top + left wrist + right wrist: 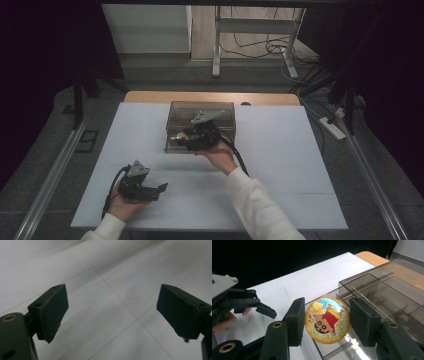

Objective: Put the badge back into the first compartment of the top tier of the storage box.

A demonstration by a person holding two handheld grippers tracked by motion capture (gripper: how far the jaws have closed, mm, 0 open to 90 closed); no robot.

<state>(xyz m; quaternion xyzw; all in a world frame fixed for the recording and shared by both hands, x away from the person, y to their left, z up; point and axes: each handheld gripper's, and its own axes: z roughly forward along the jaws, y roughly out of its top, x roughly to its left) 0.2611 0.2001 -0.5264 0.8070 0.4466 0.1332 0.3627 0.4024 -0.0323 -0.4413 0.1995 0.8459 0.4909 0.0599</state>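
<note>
The right gripper [325, 322] is held over the near left corner of a smoky transparent organiser box [387, 287], its jaws set on either side of a round glittery badge [327, 320] printed with a cartoon child. Whether the pads actually press on the badge cannot be told: slim gaps appear at both sides, though the angle may deceive. The badge is kept edge-on between the jaws, presumably so that it can be lowered into, or lifted from, the open front compartment just beneath it. In the high view the right gripper [186, 138] is seen at the box's [202, 106] seven o'clock corner, the box itself lying at twelve o'clock from the table's middle on the white table covering [280, 165].

The left gripper [159, 189] is rested low at about seven o'clock on the table, well apart from the box. Its jaws are spread wide with nothing between them, and bare white covering [112, 277] is seen past them. It is judged to be parked out of the way while the other hand works.
</note>
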